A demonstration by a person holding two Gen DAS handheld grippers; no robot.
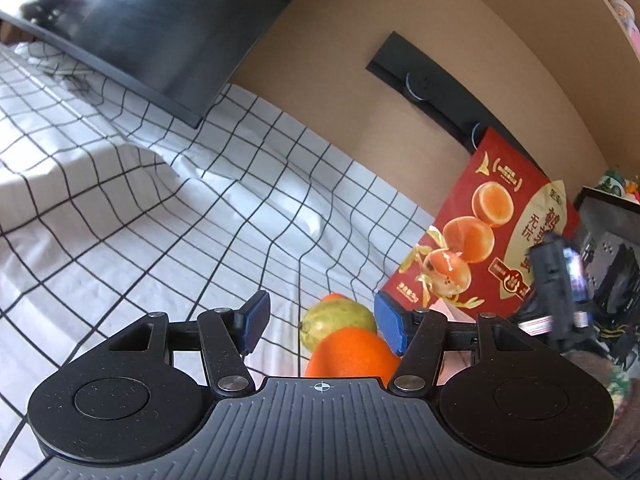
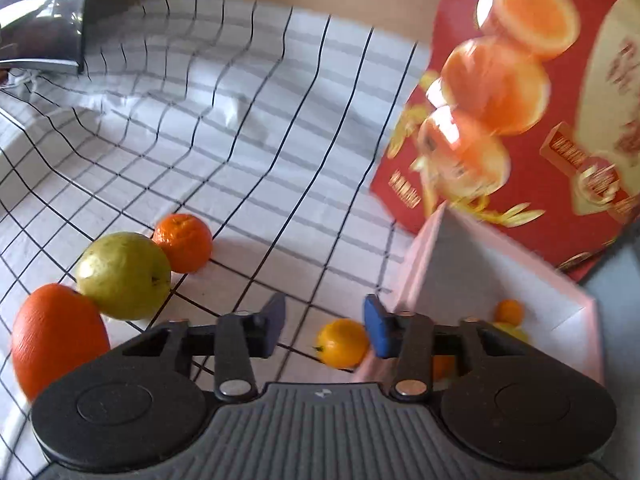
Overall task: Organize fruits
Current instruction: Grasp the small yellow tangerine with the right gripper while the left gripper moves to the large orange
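Observation:
In the left wrist view my left gripper [image 1: 323, 322] stands open just above a green guava [image 1: 336, 318] and a big orange [image 1: 352, 356]; its blue pads touch neither. A small mandarin [image 1: 334, 297] peeks out behind the guava. The right wrist view shows the same big orange [image 2: 56, 332], guava [image 2: 124, 274] and mandarin [image 2: 184, 242] in a row at the left. My right gripper [image 2: 325, 327] is open, with a small yellow-orange fruit [image 2: 342, 342] lying on the cloth between its fingers, close to the right pad [image 2: 376, 326]. The white box [image 2: 440, 264] at the right holds a few small fruits [image 2: 509, 312].
A red carton [image 2: 520, 120] printed with oranges stands behind the white box. A checked cloth [image 1: 200, 200] covers the surface, humped at the left. A dark monitor [image 1: 140, 32] stands at the back left. A blurred dark device [image 1: 560, 280] is at the right.

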